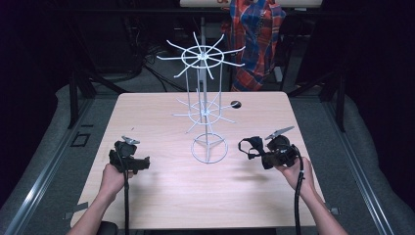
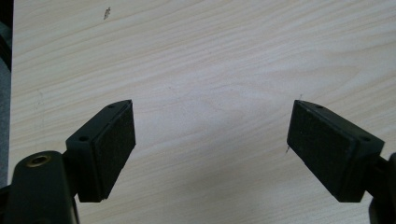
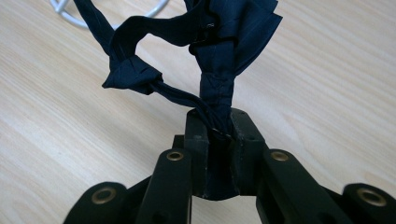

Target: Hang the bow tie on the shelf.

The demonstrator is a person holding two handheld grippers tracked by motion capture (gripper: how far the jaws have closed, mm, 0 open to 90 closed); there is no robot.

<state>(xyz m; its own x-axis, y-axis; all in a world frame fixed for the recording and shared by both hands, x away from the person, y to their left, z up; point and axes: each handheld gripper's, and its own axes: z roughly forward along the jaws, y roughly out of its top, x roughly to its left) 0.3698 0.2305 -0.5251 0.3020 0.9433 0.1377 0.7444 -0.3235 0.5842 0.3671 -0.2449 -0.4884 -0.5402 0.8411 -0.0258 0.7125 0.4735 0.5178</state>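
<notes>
your right gripper (image 1: 263, 155) is pinching a dark navy fabric strip with a knotted loop (image 3: 219, 88), jaws pressed tight on its lower end, so the cloth stands up and away from the jaws toward the white wire rack with spoked hooks (image 1: 204, 110). that rack sits mid-worktop, toward the far edge, and lies to the left of your right gripper, clearly nearer that hand. your left gripper (image 2: 212, 149) is spread wide over bare light wooden worktop (image 2: 210, 56) near the left edge, holding nothing. i'd guess the loop goes on a hook.
</notes>
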